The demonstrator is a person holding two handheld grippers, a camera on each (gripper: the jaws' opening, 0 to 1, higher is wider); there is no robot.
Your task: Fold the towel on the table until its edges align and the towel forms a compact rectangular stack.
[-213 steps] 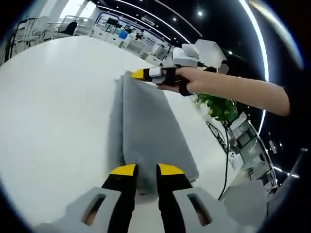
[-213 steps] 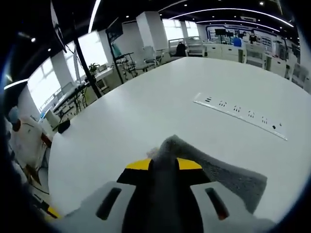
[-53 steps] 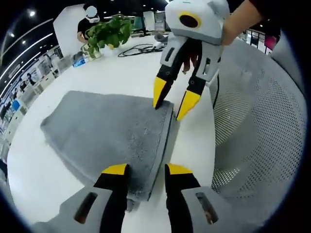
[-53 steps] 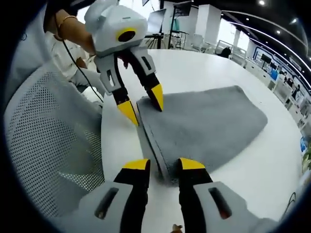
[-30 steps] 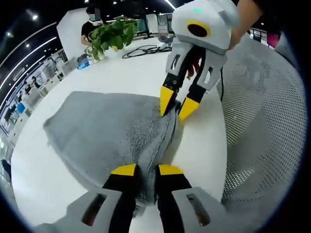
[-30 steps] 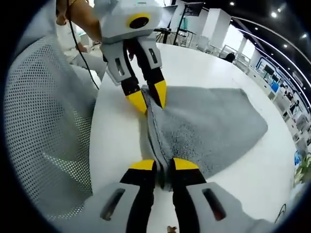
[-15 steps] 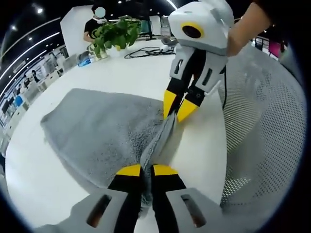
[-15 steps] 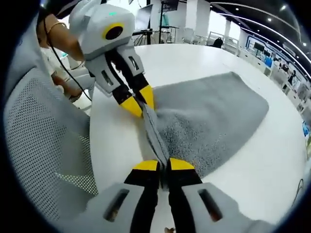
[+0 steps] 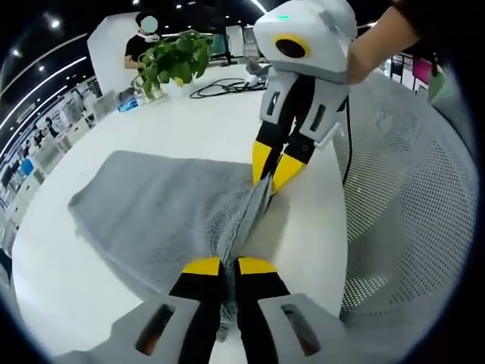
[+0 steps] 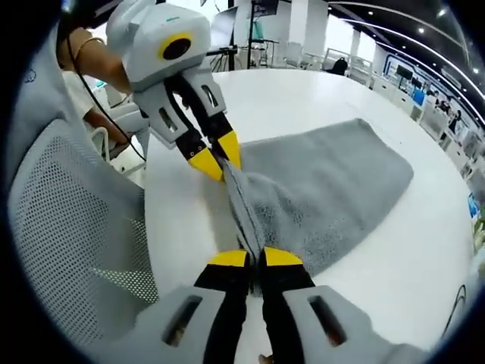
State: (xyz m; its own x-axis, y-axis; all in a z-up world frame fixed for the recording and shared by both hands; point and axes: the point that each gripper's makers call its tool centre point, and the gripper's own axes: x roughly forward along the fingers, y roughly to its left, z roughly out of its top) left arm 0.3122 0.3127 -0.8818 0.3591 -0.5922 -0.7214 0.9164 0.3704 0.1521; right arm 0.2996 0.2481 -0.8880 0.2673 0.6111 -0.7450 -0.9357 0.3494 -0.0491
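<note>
Both grippers have closed since a moment ago: the left gripper (image 9: 220, 265) and the right gripper (image 10: 255, 258) now pinch the two ends of the near edge of the grey terry towel (image 9: 159, 208), which has lifted off the white round table (image 9: 98, 121) into a taut ridge. That readies the next fold. In the left gripper view the pinched edge runs from 6 toward 12 o'clock, while the towel's body spreads toward 9 o'clock.

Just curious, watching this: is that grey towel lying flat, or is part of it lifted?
Partly lifted. The left gripper and right gripper each pinch one edge of the towel, raising it into a ridge; the rest lies on the table.
</note>
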